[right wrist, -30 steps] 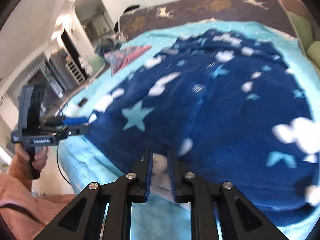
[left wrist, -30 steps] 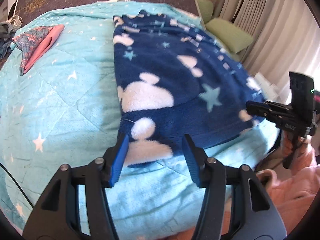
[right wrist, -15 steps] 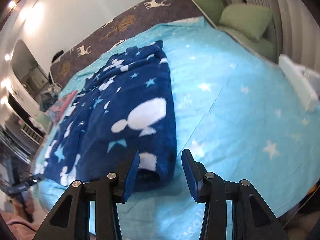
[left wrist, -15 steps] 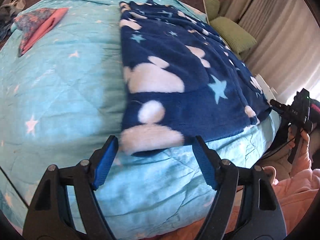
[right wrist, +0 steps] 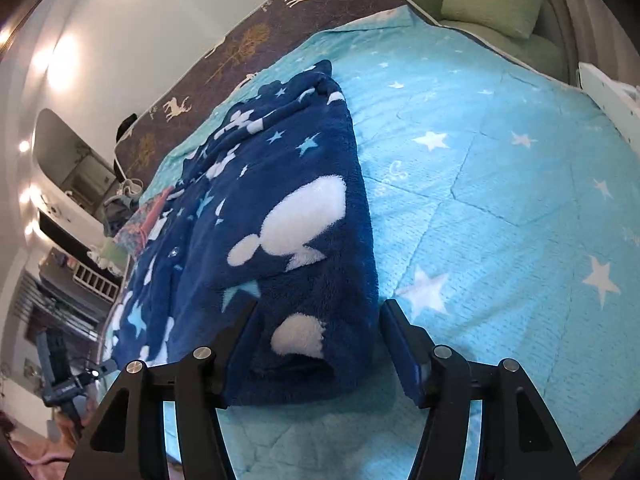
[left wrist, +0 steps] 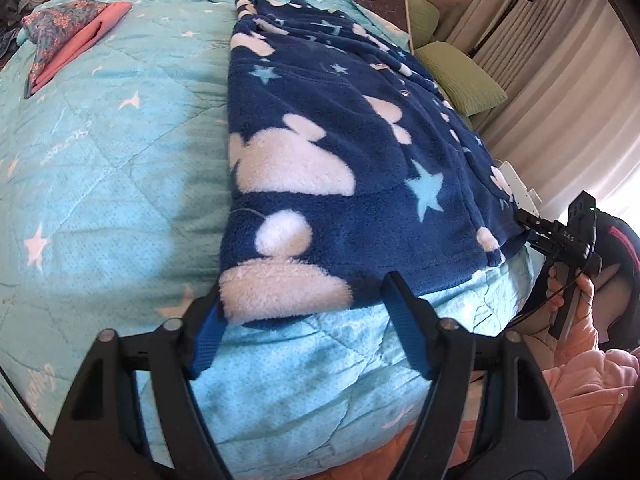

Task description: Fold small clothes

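Bed: teal star quilt (left wrist: 100, 152), green pillows (left wrist: 460, 76) at far side.
Fleece: navy garment (left wrist: 340, 152) folded lengthwise, flat on quilt, hem toward both tongs.
Left tongs (left wrist: 306, 316): spread wide, straddling near-left hem corner, not pinching.
Right tongs (right wrist: 318, 344): spread wide, straddling near-right hem corner, nothing held.
Side: pink floral cloth (left wrist: 68, 36) far left.

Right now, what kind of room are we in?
Most likely a bedroom: a bed with a turquoise star quilt, green pillows beside it, and curtains along the window side.
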The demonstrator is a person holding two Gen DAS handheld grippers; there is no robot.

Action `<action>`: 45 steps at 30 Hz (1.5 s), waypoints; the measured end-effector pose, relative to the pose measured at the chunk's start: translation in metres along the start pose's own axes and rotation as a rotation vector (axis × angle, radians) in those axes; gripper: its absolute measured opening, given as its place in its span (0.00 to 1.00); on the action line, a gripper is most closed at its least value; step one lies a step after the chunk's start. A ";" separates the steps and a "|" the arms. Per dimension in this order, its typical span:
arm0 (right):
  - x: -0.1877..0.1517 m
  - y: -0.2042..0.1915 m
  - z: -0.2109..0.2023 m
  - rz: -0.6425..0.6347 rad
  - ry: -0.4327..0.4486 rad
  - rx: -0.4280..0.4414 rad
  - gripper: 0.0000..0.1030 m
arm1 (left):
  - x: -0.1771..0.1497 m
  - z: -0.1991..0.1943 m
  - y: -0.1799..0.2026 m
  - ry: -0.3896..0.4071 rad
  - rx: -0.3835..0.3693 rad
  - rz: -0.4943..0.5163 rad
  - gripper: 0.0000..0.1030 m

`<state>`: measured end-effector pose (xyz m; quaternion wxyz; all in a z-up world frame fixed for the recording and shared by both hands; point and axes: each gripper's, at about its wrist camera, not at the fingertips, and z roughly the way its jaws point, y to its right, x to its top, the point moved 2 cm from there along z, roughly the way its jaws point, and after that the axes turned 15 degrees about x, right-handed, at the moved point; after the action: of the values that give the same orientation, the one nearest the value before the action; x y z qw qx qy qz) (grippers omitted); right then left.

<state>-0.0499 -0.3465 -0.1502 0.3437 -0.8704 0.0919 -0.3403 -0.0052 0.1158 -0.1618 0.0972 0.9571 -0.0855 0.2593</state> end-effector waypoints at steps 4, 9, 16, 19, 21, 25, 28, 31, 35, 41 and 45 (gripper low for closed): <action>0.000 -0.008 0.006 -0.055 -0.020 -0.039 0.25 | 0.000 -0.001 0.006 0.007 -0.015 0.027 0.30; 0.002 -0.020 0.001 -0.099 0.013 -0.001 0.15 | 0.004 -0.021 0.014 0.072 -0.030 0.058 0.25; 0.017 -0.034 -0.018 -0.105 0.084 0.096 0.13 | 0.021 -0.049 0.020 0.164 -0.026 0.093 0.24; 0.028 -0.037 -0.026 -0.096 0.120 0.133 0.13 | 0.030 -0.059 0.029 0.218 -0.011 0.130 0.23; 0.035 -0.041 -0.031 -0.100 0.144 0.148 0.13 | 0.036 -0.066 0.033 0.253 -0.004 0.138 0.22; 0.052 -0.053 -0.039 -0.130 0.171 0.169 0.12 | 0.061 -0.079 0.034 0.319 0.018 0.146 0.22; 0.075 -0.067 -0.043 -0.173 0.184 0.184 0.12 | 0.085 -0.087 0.037 0.367 0.047 0.164 0.22; 0.101 -0.081 -0.044 -0.213 0.194 0.194 0.12 | 0.115 -0.095 0.045 0.416 0.086 0.205 0.21; 0.146 -0.103 -0.040 -0.271 0.218 0.202 0.12 | 0.160 -0.099 0.052 0.468 0.136 0.218 0.21; 0.207 -0.119 -0.020 -0.317 0.266 0.194 0.11 | 0.238 -0.092 0.048 0.506 0.162 0.161 0.19; 0.255 -0.122 0.006 -0.324 0.299 0.173 0.11 | 0.299 -0.076 0.039 0.540 0.213 0.100 0.14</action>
<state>0.1367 -0.3523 0.0624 0.3403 -0.7811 -0.0284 -0.5228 0.2047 0.0622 0.0617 0.0027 0.8528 -0.0761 0.5167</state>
